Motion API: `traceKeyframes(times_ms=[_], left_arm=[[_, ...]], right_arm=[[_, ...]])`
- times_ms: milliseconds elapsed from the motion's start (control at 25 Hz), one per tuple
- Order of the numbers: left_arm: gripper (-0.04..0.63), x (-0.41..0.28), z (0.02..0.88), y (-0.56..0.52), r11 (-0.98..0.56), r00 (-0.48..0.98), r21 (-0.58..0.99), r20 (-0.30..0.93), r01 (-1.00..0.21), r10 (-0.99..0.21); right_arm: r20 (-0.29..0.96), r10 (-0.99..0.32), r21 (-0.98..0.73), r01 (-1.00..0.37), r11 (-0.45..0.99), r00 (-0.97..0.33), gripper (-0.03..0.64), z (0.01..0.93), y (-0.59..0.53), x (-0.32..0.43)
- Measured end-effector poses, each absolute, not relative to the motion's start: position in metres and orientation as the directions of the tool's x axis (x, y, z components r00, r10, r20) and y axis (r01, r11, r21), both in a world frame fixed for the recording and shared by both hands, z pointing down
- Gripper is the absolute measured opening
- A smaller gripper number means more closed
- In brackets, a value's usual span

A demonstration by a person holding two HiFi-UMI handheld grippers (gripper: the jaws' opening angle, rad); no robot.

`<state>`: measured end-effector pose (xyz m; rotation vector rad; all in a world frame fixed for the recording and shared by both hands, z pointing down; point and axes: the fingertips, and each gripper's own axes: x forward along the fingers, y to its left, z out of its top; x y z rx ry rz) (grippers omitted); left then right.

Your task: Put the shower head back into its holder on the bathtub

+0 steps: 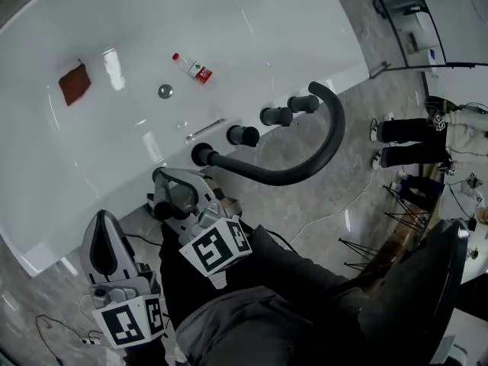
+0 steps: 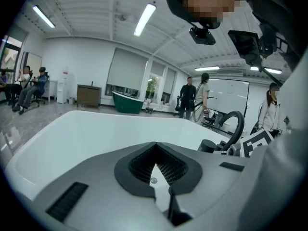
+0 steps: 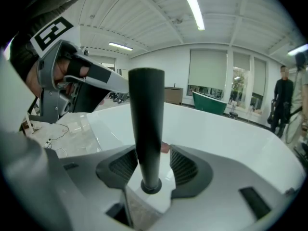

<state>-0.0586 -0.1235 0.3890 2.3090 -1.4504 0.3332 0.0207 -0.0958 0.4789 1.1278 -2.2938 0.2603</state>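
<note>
Shower head: a black stick handle, upright at the centre of the right gripper view, with its flat top high in the frame and its foot in a round black collar
Holder: I take that collar for it, low centre on the white bathtub rim; the handle looks seated, though I cannot tell how deep
Right gripper: jaws apart on either side of the handle, the frame-left pad against it, a sliver of white showing beside the frame-right pad; not clamped
Left gripper: jaws together on nothing, low left in the head view, well apart from the black knobs
Key relation: the handle's long axis is vertical, crossing the right jaws at right angles and lying between them; the right gripper is much the nearer
Next move, as I judge it: spread a little and back straight out toward the frame bottom, without knocking the handle sideways
</note>
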Motion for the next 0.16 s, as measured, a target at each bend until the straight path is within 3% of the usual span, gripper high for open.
traceKeyframes(times_ms=[160], left_arm=[[0.003, -0.0482, 0.3835, -0.1246, -0.398, 0.45, 0.211, 0.392, -0.893, -0.802]], right_arm=[[0.568, -0.671, 0.081, -0.779, 0.622, -0.476, 0.215, 0.4713, -0.0947, 0.0295]])
